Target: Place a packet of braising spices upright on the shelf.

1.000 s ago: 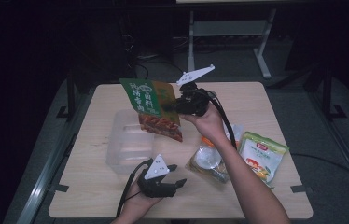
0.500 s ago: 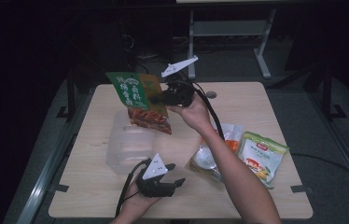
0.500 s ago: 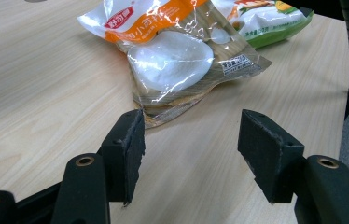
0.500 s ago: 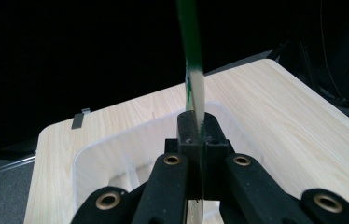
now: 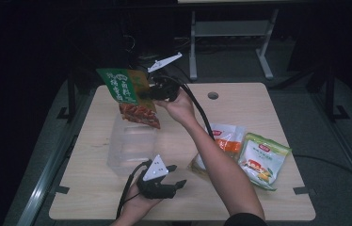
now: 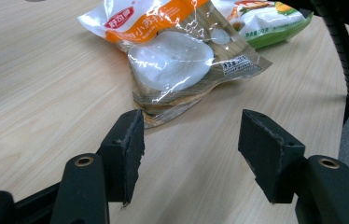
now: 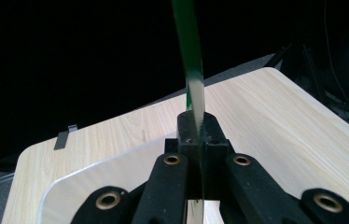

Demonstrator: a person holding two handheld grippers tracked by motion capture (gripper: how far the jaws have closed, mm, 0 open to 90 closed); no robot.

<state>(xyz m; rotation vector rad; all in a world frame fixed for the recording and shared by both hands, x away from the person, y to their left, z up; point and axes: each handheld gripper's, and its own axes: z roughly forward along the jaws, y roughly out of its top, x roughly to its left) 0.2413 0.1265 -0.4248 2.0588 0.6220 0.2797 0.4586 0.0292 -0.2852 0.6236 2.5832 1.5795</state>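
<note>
Dark surroundings frame a pale wooden table (image 5: 259, 101), with a grey metal stand (image 5: 230, 33) on the floor beyond it. At the table's ten o'clock area, the right gripper (image 5: 151, 92) is clenched on the edge of a green and red snack bag (image 5: 129, 94), holding it in the air above a clear plastic box (image 5: 132, 143); the bag hangs toward nine o'clock of the gripper. At six o'clock, the left gripper (image 5: 176, 176) rests with its jaws spread and nothing between them. An orange packet (image 6: 177, 51) lies just ahead of it, and a green packet (image 5: 263, 160) sits at four o'clock.
</note>
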